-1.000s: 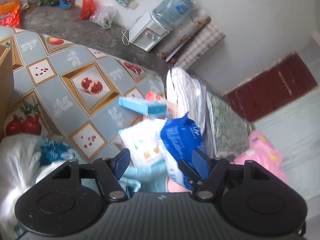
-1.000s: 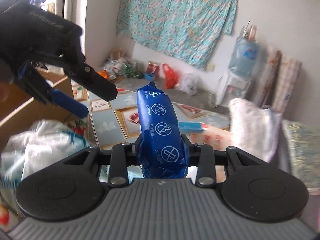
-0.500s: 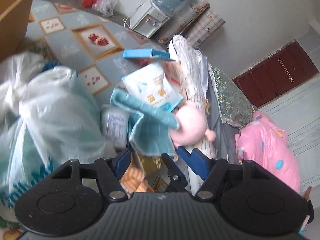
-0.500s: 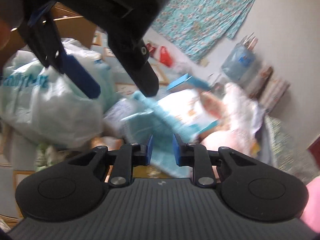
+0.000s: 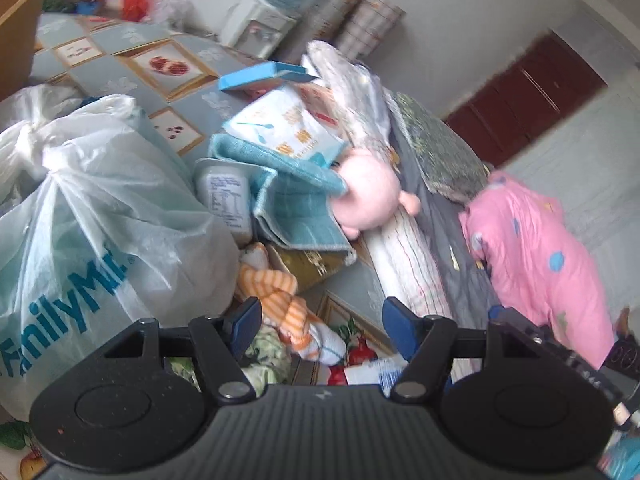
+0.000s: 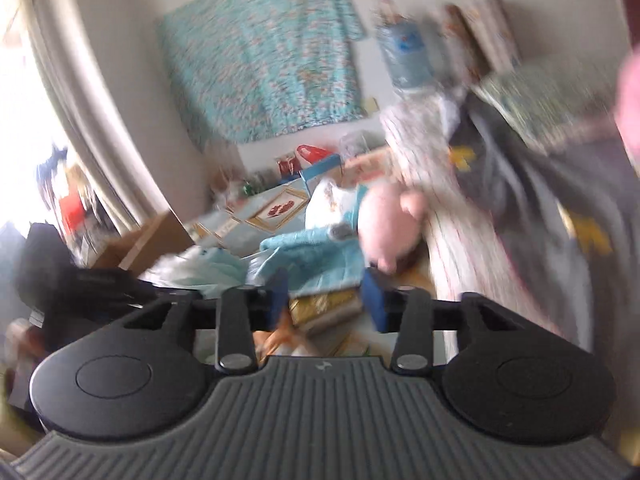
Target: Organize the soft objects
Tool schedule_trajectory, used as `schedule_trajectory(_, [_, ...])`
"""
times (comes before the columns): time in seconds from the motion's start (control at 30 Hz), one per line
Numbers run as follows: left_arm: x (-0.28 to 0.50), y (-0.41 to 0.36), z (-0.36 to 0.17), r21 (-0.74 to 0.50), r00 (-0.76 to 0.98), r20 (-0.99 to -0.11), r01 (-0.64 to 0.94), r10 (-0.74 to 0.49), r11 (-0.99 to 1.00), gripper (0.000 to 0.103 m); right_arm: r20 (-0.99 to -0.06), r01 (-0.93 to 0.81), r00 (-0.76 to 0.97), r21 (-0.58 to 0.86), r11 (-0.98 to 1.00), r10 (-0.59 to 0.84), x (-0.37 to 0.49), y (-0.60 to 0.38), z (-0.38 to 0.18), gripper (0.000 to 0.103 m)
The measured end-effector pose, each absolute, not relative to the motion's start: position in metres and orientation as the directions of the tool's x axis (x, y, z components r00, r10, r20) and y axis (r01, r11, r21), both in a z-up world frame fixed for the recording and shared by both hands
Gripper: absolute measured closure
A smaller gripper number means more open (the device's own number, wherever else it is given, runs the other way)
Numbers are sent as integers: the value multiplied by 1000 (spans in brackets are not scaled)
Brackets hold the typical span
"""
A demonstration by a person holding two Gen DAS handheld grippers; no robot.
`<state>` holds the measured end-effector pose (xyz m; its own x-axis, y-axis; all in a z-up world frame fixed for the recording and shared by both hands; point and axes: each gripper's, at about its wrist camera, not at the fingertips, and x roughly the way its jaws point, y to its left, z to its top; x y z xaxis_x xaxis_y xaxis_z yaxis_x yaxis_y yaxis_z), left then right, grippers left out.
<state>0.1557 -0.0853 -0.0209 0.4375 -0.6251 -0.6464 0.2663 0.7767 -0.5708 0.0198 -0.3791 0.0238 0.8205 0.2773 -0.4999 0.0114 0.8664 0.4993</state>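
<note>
Teal towel (image 5: 296,196) lies draped on the heap, touching the pink plush (image 5: 368,196). Left hand-held gripper (image 5: 322,322) released, empty, over the orange striped cloth (image 5: 276,300). Right hand-held gripper (image 6: 326,294) opening, empty. Step: selecting next pick; needs descent onto one item.

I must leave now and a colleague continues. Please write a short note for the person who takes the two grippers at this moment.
Left gripper: open, empty, above the orange striped toy.
Right gripper: jaws opening, nothing between them; view blurred.
Teal towel, pink plush and white packet lie heaped on the table, beside the plastic bag.
Done: cannot tell.
Left: sort the heap.
</note>
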Motion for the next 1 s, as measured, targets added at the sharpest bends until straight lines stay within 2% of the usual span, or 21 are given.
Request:
schedule_trajectory(0.17, [117, -119, -14, -371, 467, -632, 519, -619, 770, 35, -473, 152, 844, 663, 733, 253, -39, -381, -14, 57])
schedule_trajectory(0.4, [61, -178, -36, -112, 420, -640, 777, -643, 620, 33, -501, 343, 855, 741, 577, 134, -71, -363, -81, 53])
schedule_trajectory(0.5, [46, -199, -48, -12, 426, -648, 823, -631, 568, 33, -504, 378, 857, 758, 532, 109, -62, -362, -97, 51])
schedule_trajectory(0.63, [40, -217, -63, 55, 424, -666, 849, -614, 526, 33, -537, 425, 837, 761, 490, 107, -48, -365, -114, 47])
schedule_trajectory(0.83, [29, -235, -71, 206, 473, -653, 863, -592, 462, 30, -472, 381, 875, 810, 446, 110, -44, -369, -121, 43])
schedule_trajectory(1.0, [24, -252, -77, 266, 480, -652, 870, -587, 415, 26, -425, 339, 896, 838, 427, 124, -44, -373, -126, 43])
